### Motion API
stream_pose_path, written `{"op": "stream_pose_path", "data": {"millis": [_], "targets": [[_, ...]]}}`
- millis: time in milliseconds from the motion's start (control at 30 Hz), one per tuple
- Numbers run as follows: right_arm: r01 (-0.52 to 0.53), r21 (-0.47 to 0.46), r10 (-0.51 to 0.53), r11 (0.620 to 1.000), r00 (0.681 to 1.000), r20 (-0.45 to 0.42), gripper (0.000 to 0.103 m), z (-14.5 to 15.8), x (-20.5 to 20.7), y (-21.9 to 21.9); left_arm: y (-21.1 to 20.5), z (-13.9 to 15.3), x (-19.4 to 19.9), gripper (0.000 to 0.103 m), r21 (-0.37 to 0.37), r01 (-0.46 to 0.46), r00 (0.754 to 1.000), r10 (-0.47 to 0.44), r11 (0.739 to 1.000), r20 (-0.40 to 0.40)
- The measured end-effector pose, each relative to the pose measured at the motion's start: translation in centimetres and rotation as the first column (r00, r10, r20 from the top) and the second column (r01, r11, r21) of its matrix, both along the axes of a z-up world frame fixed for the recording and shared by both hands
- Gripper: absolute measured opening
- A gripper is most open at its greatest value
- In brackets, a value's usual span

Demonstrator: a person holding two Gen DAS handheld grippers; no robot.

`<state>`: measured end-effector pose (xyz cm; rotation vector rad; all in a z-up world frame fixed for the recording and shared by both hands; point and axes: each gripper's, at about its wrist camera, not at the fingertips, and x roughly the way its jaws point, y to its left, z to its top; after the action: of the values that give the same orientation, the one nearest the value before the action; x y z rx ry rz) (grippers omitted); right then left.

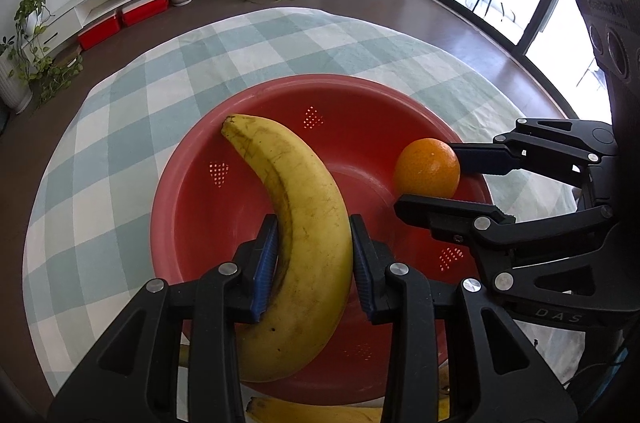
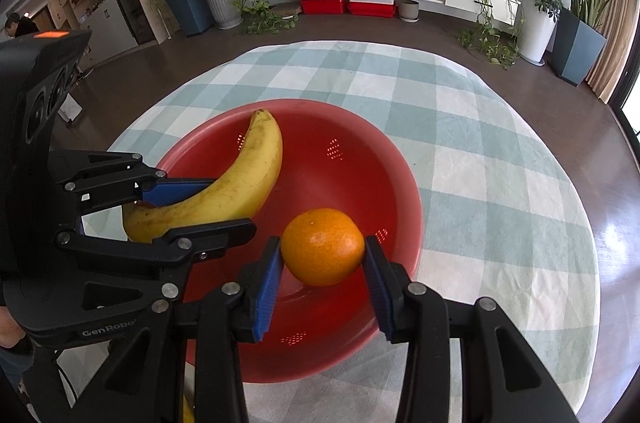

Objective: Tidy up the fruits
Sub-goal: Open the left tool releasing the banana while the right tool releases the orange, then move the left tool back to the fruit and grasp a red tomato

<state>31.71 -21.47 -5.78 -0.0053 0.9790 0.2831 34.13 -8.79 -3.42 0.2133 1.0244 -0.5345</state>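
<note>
A red colander bowl (image 1: 224, 199) (image 2: 392, 159) sits on a round table with a checked cloth. My left gripper (image 1: 314, 235) is shut on a yellow banana (image 1: 304, 223) and holds it over the bowl; it also shows in the right wrist view (image 2: 196, 207) with the banana (image 2: 248, 175). My right gripper (image 2: 322, 251) is shut on an orange (image 2: 323, 246) over the bowl's near right side; it shows in the left wrist view (image 1: 432, 179) with the orange (image 1: 426, 169).
More bananas (image 1: 312, 411) lie on the cloth just in front of the bowl. The checked tablecloth (image 2: 480, 151) extends beyond and right of the bowl. Plants, a TV shelf and red boxes stand on the floor far behind.
</note>
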Motion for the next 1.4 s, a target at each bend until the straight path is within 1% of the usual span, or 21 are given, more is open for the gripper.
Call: {"op": "stream_pose_path", "data": {"millis": [67,167,200,267,500,567,633,700,733,767,800,833,867,1000,1067,1133,1233,1267,1300,1333,1400], "targets": [[0.002,0.01,-0.002,1.0,1.0,0.0,0.044,0.0,0.0,-0.2,0.0,0.1,0.0,0.033,-0.002,-0.001,1.0,0.001,1.0,0.005],[0.009,0.051,-0.009,0.999,1.0,0.002,0.045,0.1,0.1,-0.6,0.1,0.4,0.0,0.036,-0.006,-0.002,1.0,0.003,1.0,0.027],[0.015,0.049,-0.015,0.999,1.0,0.003,0.048,0.2,0.1,-0.7,0.2,0.6,0.0,0.036,-0.002,-0.008,0.999,0.008,1.0,0.032],[0.016,0.055,-0.016,0.998,1.0,0.003,0.048,0.3,0.0,-0.7,0.2,0.8,0.1,0.039,-0.004,-0.012,0.999,0.012,1.0,0.036],[0.023,0.061,-0.024,0.998,1.0,0.014,0.048,0.7,-0.6,-0.8,0.7,1.5,-0.6,0.039,-0.02,-0.017,0.999,0.018,1.0,0.044],[0.039,0.078,-0.041,0.996,0.999,0.031,0.049,1.2,-1.0,-1.2,1.1,2.2,-1.1,0.047,-0.03,-0.022,0.998,0.024,0.999,0.057],[0.056,0.111,-0.063,0.992,0.996,0.06,0.056,2.1,-1.9,-1.9,1.7,3.1,-1.8,0.052,-0.045,-0.032,0.997,0.035,0.998,0.075],[0.079,0.166,-0.096,0.983,0.991,0.098,0.074,3.3,-3.1,-2.9,2.5,4.2,-2.8,0.059,-0.067,-0.043,0.994,0.05,0.997,0.094],[0.091,0.2,-0.116,0.976,0.986,0.118,0.078,3.9,-3.9,-3.5,3.1,4.8,-3.4,0.066,-0.083,-0.048,0.993,0.056,0.995,0.105],[0.102,0.234,-0.136,0.967,0.982,0.134,0.085,4.4,-4.7,-4.1,3.6,5.2,-4.1,0.075,-0.1,-0.052,0.991,0.063,0.994,0.115],[0.111,0.267,-0.154,0.957,0.977,0.146,0.09,4.8,-5.6,-4.6,4.1,5.7,-4.9,0.081,-0.114,-0.06,0.99,0.074,0.992,0.124],[0.117,0.294,-0.168,0.949,0.973,0.156,0.092,5.2,-6.6,-5.2,4.7,6.0,-5.8,0.091,-0.128,-0.069,0.988,0.086,0.989,0.131],[0.121,0.316,-0.18,0.941,0.97,0.164,0.093,5.4,-7.6,-5.6,5.3,6.3,-6.9,0.096,-0.145,-0.074,0.986,0.094,0.987,0.138],[0.14,0.343,-0.21,0.929,0.961,0.178,0.096,5.0,-12.0,-6.4,7.5,6.5,-11.5,0.103,-0.198,-0.101,0.98,0.132,0.975,0.15],[0.148,0.346,-0.216,0.927,0.962,0.168,0.096,4.3,-14.2,-6.4,8.3,6.2,-14.1,0.103,-0.198,-0.12,0.973,0.155,0.973,0.172],[0.164,0.345,-0.23,0.924,0.96,0.16,0.096,3.4,-16.5,-6.3,9.0,5.7,-16.8,0.103,-0.19,-0.143,0.962,0.182,0.971,0.205],[0.189,0.344,-0.25,0.92,0.957,0.144,0.096,1.9,-19.4,-5.9,9.9,5.0,-20.9,0.103,-0.204,-0.165,0.94,0.216,0.965,0.265],[0.197,0.349,-0.256,0.916,0.957,0.133,0.096,1.4,-20.3,-5.7,10.0,4.7,-22.2,0.103,-0.204,-0.17,0.936,0.222,0.964,0.271],[0.201,0.356,-0.259,0.913,0.958,0.122,0.096,0.9,-21.1,-5.5,10.1,4.3,-23.3,0.103,-0.2,-0.174,0.937,0.225,0.964,0.268],[0.204,0.358,-0.259,0.911,0.959,0.112,0.096,0.4,-21.8,-5.1,10.0,3.9,-24.2,0.103,-0.189,-0.174,0.942,0.22,0.966,0.254],[0.198,0.351,-0.247,0.915,0.964,0.099,0.096,-0.4,-22.9,-4.3,9.9,3.1,-26.0,0.103,-0.181,-0.182,0.954,0.218,0.966,0.204]]}}
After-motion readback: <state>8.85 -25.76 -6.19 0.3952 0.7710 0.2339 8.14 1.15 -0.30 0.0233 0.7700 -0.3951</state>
